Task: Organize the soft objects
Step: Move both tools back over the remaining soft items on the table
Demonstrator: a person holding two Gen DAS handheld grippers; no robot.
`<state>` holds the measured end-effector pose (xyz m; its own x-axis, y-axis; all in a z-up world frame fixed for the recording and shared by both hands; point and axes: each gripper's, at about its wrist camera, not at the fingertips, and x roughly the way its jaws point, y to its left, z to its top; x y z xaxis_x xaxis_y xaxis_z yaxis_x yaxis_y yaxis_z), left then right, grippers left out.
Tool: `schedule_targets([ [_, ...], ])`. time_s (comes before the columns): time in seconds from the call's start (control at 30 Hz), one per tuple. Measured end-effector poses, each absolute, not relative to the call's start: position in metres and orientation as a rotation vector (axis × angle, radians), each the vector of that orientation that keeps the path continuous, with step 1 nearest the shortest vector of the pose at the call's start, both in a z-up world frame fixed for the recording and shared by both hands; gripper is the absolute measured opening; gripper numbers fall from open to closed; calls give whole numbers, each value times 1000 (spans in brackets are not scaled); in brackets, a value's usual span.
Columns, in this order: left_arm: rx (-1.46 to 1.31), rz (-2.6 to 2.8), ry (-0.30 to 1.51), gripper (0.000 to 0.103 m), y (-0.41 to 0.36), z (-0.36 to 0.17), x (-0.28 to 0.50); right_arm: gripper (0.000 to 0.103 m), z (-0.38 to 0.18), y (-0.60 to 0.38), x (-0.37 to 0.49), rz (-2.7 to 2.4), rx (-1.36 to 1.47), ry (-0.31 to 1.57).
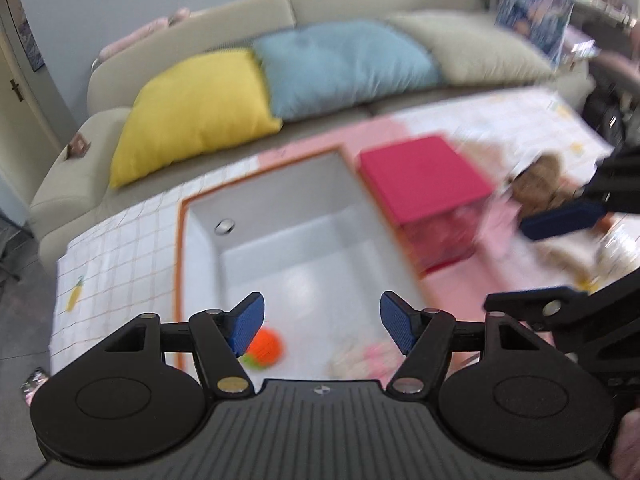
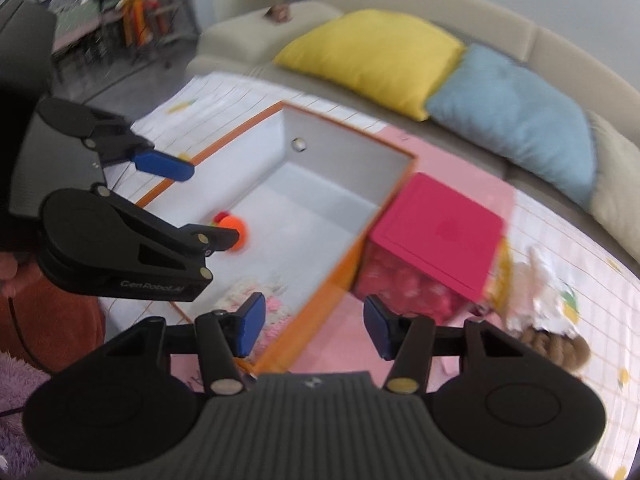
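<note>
A: Item one, nearest us: the left gripper [image 1: 322, 326]. We log its blue pads [image 1: 248, 322] standing wide apart with nothing between them, hovering above the open box.

B: Agreed. Item two, the right gripper [image 2: 316, 326]: jaws parted, a little narrower than the left, also holding nothing. Below it we see the box's orange edge and the pink mat [image 2: 340, 344].

A: Item three, the storage box [image 1: 280, 240], grey inside with an orange rim. In it we count two soft things, both at the near end: an orange plush ball [image 1: 266, 346] at about 7 o'clock of the box floor, and a pale pink-and-cream plush [image 1: 364, 358] at about 5 o'clock. They lie apart from each other.

B: The right wrist view confirms it: the ball [image 2: 236, 232] sits on the floor of the box, the pink plush [image 2: 260, 294] nearer us.

A: Item four, the pink lidded box [image 1: 424, 178], touching or just beside the storage box at its 2 o'clock corner. Its clear side shows pink contents; we cannot tell what.

B: Item five, at 3 o'clock of that box: a brown curly plush toy [image 2: 556, 346] on the checked cloth [image 2: 560, 248], with a white-and-cream soft item [image 2: 536, 292] just above it. Too blurred to name further.

A: Item six, farthest: the beige sofa [image 1: 240, 20], carrying a yellow cushion [image 1: 196, 112], a blue cushion [image 1: 340, 64] and a beige cushion [image 1: 476, 48], left to right.
</note>
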<state>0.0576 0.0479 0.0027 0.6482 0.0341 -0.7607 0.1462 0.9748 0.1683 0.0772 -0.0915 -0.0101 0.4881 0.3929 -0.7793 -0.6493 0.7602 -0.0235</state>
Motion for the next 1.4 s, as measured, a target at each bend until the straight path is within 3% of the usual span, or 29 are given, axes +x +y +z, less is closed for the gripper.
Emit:
schedule_targets([
  [0.43, 44, -274, 754, 76, -24, 8, 38, 56, -18, -202, 43, 280, -76, 715],
  [0.6, -37, -385, 798, 73, -48, -10, 40, 64, -30, -235, 38, 152, -76, 742],
  [1.03, -42, -510, 958, 70, -87, -70, 48, 67, -91, -300, 35, -34, -1, 961],
  [1.4, 42, -491, 1011, 70, -111, -102, 81, 69, -109, -330, 68, -73, 68, 990],
])
